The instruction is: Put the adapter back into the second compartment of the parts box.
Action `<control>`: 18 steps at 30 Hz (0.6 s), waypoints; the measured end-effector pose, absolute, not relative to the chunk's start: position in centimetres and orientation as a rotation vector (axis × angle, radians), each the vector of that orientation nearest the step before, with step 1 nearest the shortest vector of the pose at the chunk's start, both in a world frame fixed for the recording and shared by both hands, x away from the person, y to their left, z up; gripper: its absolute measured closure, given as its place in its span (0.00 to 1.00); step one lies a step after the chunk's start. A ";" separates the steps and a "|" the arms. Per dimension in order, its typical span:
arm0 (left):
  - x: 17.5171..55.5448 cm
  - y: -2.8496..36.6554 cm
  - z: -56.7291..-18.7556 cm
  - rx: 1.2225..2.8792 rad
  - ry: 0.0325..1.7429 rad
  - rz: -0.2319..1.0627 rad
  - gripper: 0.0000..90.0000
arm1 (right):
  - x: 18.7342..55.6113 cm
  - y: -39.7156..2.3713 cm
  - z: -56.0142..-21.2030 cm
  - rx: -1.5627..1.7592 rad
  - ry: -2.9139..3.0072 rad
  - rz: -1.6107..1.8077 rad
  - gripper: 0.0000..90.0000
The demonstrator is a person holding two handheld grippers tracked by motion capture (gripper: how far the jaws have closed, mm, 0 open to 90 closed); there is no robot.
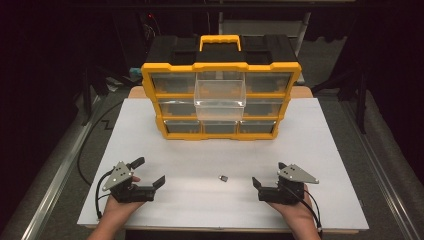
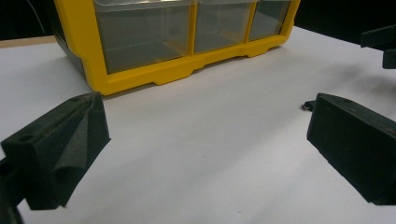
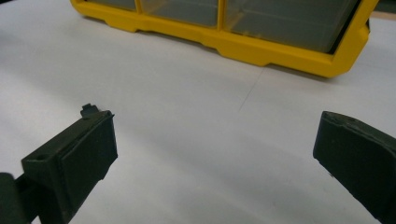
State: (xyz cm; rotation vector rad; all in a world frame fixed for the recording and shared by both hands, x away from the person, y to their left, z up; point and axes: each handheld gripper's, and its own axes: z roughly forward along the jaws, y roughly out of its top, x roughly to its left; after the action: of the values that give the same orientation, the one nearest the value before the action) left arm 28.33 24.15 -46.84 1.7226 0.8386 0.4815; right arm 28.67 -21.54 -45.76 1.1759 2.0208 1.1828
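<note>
Near the front edge of the bench, between the two tools, lay a small dark part — nothing touching it, white surface all round. Right tool was nearer; the part sat just beyond and to the inner side of its jaws, toward the bench's middle. Left tool stood well apart from the part, close to the front-left corner. Both tools had jaws spread wide, nothing held. Right gripper view showed the part peeking over the tip of the left-hand jaw, not between the jaws, so the tool would need to swing inward to line up — a judgement. Left gripper view caught it at the edge of the far jaw, farther off. Long axis of the part: too small to tell. Yellow drawer organiser stood at the back of the bench, one clear drawer in the top row's middle pulled out and open — likely where the part goes.
</note>
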 end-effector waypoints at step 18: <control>28.1 24.0 -46.8 1.721 0.823 0.478 0.00 | 29.0 -21.1 -46.2 1.216 2.152 1.062 0.00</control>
State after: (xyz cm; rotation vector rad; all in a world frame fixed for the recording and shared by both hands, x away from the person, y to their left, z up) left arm 28.09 23.98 -46.77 1.7214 0.8234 0.4779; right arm 28.96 -21.07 -46.25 1.2157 2.1520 1.0623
